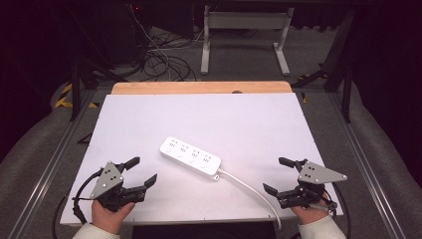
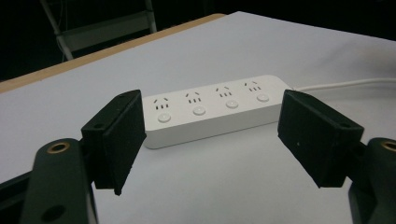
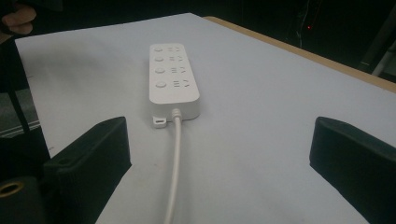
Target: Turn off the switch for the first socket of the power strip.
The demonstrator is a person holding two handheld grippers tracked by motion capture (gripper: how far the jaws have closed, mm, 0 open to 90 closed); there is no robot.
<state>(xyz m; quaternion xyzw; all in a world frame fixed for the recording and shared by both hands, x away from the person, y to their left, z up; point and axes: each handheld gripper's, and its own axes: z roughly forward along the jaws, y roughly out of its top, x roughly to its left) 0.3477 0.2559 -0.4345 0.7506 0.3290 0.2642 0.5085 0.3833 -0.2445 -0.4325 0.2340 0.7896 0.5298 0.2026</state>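
A white power strip [image 1: 190,155] with several sockets and round buttons lies slantwise in the middle of the white sheet. Its white cable [image 1: 251,191] runs off toward the front edge. My left gripper [image 1: 141,172] rests at the front left, held by a hand, open with nothing between its jaws. In the left gripper view the power strip [image 2: 212,109] lies a little beyond the open left gripper [image 2: 210,140]. My right gripper [image 1: 277,175] sits at the front right, open and empty. In the right gripper view the power strip [image 3: 172,79] and its cable [image 3: 175,163] lie ahead of the open right gripper [image 3: 219,161].
The white sheet [image 1: 249,119] covers a wooden tabletop [image 1: 199,87] whose far edge shows. Metal rails [image 1: 368,174] flank the table. Behind it stand a white frame leg [image 1: 205,50] and tangled cables [image 1: 159,59] on the floor.
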